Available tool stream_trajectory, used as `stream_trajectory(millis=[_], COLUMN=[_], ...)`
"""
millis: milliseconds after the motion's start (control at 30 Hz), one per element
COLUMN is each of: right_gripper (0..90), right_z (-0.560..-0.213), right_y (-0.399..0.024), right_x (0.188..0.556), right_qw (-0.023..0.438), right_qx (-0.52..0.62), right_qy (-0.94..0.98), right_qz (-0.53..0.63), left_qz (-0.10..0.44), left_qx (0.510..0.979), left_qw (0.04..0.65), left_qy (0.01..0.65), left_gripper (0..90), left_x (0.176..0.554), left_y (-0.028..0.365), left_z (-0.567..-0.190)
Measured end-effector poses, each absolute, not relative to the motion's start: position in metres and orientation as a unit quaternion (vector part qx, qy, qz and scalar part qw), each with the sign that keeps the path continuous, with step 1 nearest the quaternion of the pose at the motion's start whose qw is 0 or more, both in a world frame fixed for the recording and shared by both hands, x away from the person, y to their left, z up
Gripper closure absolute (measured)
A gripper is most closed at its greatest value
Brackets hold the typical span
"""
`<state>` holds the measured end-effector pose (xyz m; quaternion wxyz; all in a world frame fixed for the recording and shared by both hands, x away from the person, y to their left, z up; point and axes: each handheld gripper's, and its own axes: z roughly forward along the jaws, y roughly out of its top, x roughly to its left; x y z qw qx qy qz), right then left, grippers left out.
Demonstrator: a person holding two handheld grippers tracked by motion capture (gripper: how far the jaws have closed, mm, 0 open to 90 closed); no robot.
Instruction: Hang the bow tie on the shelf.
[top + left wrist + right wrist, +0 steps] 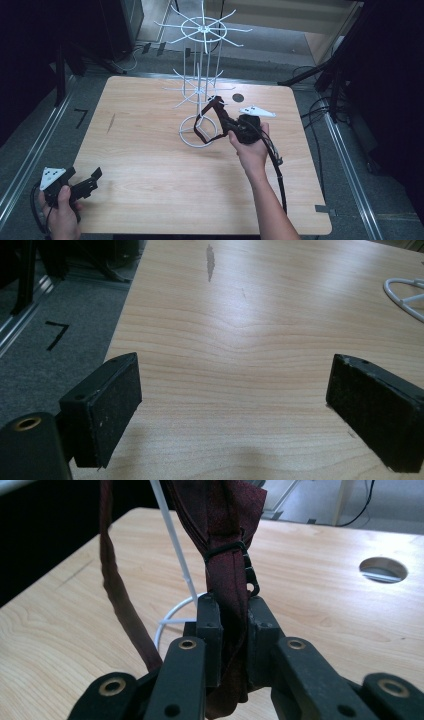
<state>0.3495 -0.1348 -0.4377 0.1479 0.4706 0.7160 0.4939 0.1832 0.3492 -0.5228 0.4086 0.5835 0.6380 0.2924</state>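
Pinching a dark red fabric strap [227, 580], the right tool [232, 625] nears a white wire rack [201, 80].

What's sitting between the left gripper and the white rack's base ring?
Nothing: in the high view, bare table runs from the left gripper to the base ring.

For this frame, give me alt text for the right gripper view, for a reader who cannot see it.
The right gripper is clamped on a dark red bow tie, whose strap loops down at the left. Behind it are a white wire rack and the wooden table with a round hole.
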Motion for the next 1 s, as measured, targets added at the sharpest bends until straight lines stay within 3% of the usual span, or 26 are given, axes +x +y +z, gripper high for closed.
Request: stream_trajectory(millis=[600,733,1000], right_gripper=[78.8,71.0,47.4], right_z=[-0.465,-0.468,-0.464], right_y=[-0.122,-0.123,-0.131], right_x=[0.359,0.361,0.359], right_qw=[0.118,0.100,0.107], right_qx=[0.477,0.477,0.475], right_qy=[0.737,0.743,0.737], right_qz=[0.464,0.459,0.469], left_qz=[0.291,0.291,0.293], left_qx=[0.583,0.583,0.583], left_qw=[0.409,0.409,0.408], left_qy=[0.638,0.639,0.638], left_gripper=[8.3,8.3,8.3], left_x=[0.183,0.183,0.183], left_y=[0.350,0.350,0.349], left_z=[-0.523,-0.523,-0.523])
